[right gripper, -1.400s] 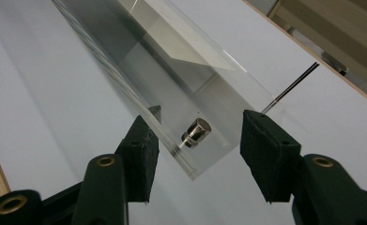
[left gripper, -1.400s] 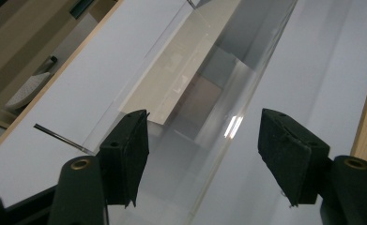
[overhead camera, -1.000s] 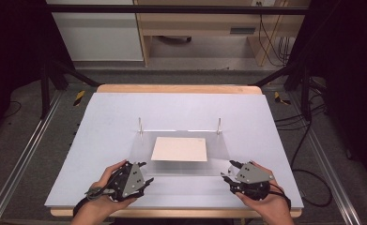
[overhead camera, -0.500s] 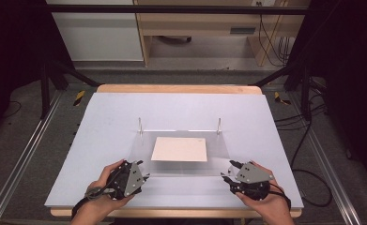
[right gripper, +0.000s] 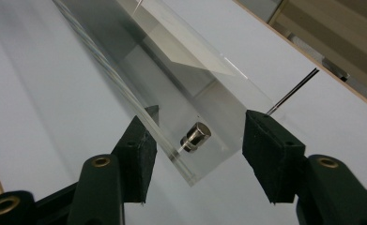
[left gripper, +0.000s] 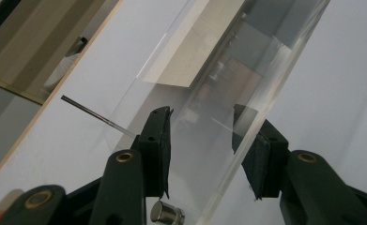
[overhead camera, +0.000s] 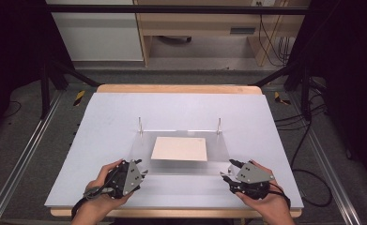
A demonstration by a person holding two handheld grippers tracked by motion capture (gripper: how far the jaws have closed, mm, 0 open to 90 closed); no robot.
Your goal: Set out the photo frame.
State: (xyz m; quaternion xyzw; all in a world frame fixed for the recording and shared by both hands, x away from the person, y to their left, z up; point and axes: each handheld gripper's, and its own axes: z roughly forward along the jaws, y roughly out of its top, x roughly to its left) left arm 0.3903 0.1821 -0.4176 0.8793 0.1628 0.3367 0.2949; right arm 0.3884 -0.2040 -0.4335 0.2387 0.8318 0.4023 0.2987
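Observation:
A clear acrylic plate (overhead camera: 181, 168) lies flat on the white table, and a cream card (overhead camera: 179, 148) rests on it. My left gripper (overhead camera: 143, 172) sits at the plate's near left corner. In the left gripper view its jaws (left gripper: 202, 126) straddle the plate's edge (left gripper: 204, 159); they have just been closing, and the pads stand apart from the plate. My right gripper (overhead camera: 227, 169) is at the near right corner. Its open jaws (right gripper: 202, 124) straddle that corner and a small metal cylinder (right gripper: 196, 136) set in the plate.
Two thin metal posts (overhead camera: 140, 124) (overhead camera: 219, 124) rise at the plate's far corners, with a thin rod (overhead camera: 179, 131) between them. The white table top (overhead camera: 101, 122) has a wooden far edge (overhead camera: 176, 88). Cables (overhead camera: 308, 126) trail on the floor at the right.
The left gripper's jaws have drawn closer together around the plate's edge. Both hands have kept their places, and the plate and card have not moved.

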